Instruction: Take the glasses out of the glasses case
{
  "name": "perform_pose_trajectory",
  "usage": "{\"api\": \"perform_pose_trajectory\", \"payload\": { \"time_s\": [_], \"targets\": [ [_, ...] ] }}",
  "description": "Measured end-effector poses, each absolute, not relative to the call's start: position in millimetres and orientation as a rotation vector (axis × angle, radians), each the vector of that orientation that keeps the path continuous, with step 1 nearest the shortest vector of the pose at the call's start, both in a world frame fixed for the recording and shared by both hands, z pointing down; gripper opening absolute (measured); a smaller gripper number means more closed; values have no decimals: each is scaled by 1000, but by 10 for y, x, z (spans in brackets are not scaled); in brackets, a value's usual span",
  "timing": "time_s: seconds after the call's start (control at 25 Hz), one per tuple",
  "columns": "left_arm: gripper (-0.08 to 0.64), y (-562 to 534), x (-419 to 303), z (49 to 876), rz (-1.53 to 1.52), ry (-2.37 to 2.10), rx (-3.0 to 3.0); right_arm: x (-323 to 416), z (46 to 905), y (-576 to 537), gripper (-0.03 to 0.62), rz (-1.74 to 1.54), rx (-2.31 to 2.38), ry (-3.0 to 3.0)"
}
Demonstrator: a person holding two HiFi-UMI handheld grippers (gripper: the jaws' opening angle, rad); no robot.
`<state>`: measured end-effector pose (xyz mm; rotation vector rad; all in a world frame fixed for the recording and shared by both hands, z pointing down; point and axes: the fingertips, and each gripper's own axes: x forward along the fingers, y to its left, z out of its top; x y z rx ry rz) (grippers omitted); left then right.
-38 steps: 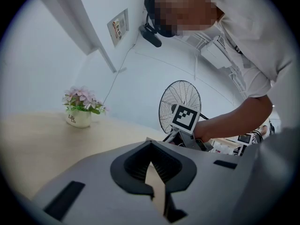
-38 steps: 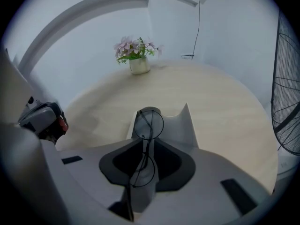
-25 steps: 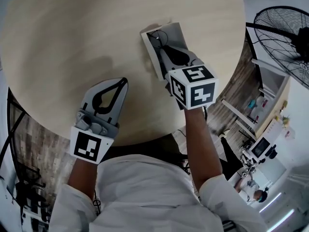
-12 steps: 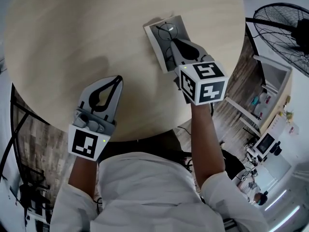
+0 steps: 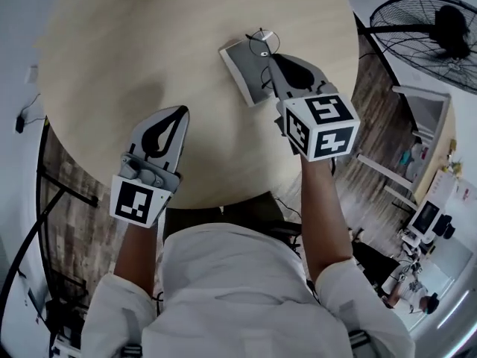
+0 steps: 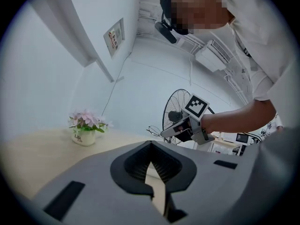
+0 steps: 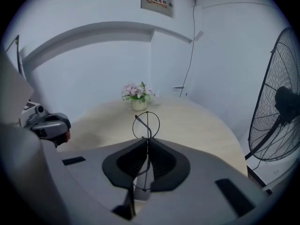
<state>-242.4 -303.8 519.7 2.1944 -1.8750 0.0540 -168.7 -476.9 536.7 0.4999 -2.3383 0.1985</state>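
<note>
The open grey glasses case (image 5: 244,71) lies on the round wooden table (image 5: 149,43), right of centre. My right gripper (image 5: 271,56) hovers over the case's far end, shut on thin black wire-rimmed glasses (image 5: 261,41). In the right gripper view one round lens of the glasses (image 7: 146,124) stands up above the closed jaws and the other shows in the gap below them. From the left gripper view, the right gripper (image 6: 174,131) holds the glasses (image 6: 154,131) in the air. My left gripper (image 5: 180,112) rests near the table's front edge, shut and empty.
A small white pot of pink flowers (image 7: 138,97) stands at the far side of the table, also visible as the pot (image 6: 86,130) in the left gripper view. A black pedestal fan (image 5: 428,28) stands on the floor to the right, beyond the table's edge.
My right gripper has risen out of the case with the glasses clamped in it and moved towards the case's far end. The left gripper has stayed about where it was.
</note>
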Motion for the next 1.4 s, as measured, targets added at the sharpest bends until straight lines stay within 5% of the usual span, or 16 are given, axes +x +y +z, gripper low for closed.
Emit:
{"api": "perform_pose_trajectory", "payload": {
  "time_s": [0.72, 1.4],
  "targets": [
    [8, -2819, -1978, 3180, -10, -2088, 2211, -288, 2439, -4175, 29, 48, 677, -2931],
    [8, -1391, -384, 2471, -28, -2145, 2271, 2170, 2111, -2545, 29, -91, 823, -3132]
  ]
}}
